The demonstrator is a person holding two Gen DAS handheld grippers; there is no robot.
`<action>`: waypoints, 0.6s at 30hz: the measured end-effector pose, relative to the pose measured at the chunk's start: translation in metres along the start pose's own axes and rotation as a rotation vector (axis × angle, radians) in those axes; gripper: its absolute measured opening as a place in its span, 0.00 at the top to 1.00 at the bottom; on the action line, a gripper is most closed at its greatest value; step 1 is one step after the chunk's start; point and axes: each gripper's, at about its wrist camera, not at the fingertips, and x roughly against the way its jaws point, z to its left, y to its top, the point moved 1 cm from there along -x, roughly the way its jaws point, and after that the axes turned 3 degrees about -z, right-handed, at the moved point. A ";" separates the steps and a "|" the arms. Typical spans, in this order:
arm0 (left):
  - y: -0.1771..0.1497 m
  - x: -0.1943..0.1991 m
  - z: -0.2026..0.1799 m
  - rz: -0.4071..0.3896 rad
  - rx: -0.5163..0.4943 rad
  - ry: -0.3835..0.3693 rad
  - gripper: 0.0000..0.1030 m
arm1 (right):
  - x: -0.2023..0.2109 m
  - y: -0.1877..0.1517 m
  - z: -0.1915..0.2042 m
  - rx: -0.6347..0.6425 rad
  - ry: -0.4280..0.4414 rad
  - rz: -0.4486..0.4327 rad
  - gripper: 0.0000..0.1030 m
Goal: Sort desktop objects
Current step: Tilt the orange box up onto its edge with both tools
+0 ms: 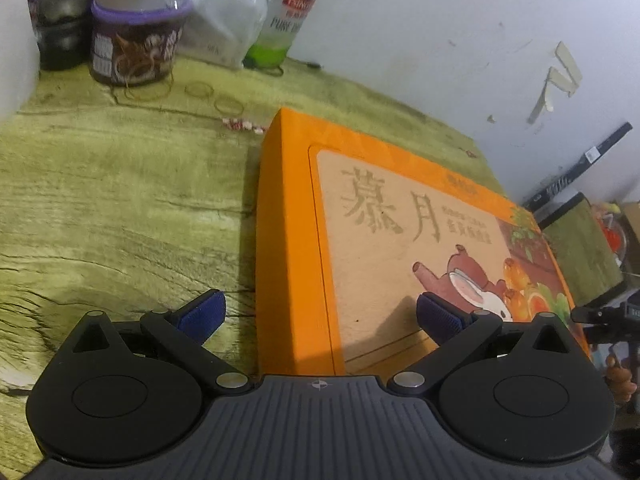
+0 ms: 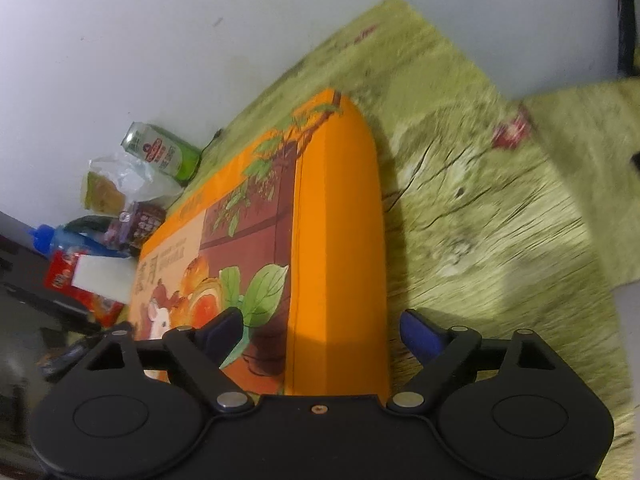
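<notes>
A large orange gift box [image 1: 288, 220] with a beige lid picture of a teapot and fruit lies flat on the green wood-grain table cover [image 1: 120, 200]. My left gripper [image 1: 320, 316] is open and straddles the box's near left edge: one blue pad hangs over the table, the other over the lid. In the right wrist view the same orange box [image 2: 336, 220] runs away from me. My right gripper [image 2: 320, 338] is open across its near right edge, with one pad above the lid and one beside the box's wall.
At the back left stand a purple-lidded cup [image 1: 136, 36], a dark jar [image 1: 64, 12], a plastic bag [image 1: 224, 12] and a green can [image 1: 288, 8]. Rubber bands [image 1: 200, 90] lie near them. A small red item [image 2: 512, 130] lies right of the box. The white wall [image 1: 440, 40] is close behind.
</notes>
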 end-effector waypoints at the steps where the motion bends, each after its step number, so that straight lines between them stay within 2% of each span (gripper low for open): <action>1: 0.000 -0.002 0.001 0.010 0.007 -0.015 0.00 | -0.003 0.001 0.000 -0.008 0.013 0.013 0.15; 4: 0.000 -0.008 0.001 0.039 0.023 -0.055 0.00 | -0.008 0.004 0.004 0.012 0.013 0.022 0.12; 13: -0.001 -0.013 -0.008 0.021 -0.008 -0.052 0.00 | -0.014 -0.001 0.025 0.156 -0.052 0.009 0.11; 18: 0.000 -0.016 -0.013 0.012 -0.023 -0.048 0.00 | -0.014 0.006 0.025 0.157 -0.055 -0.015 0.12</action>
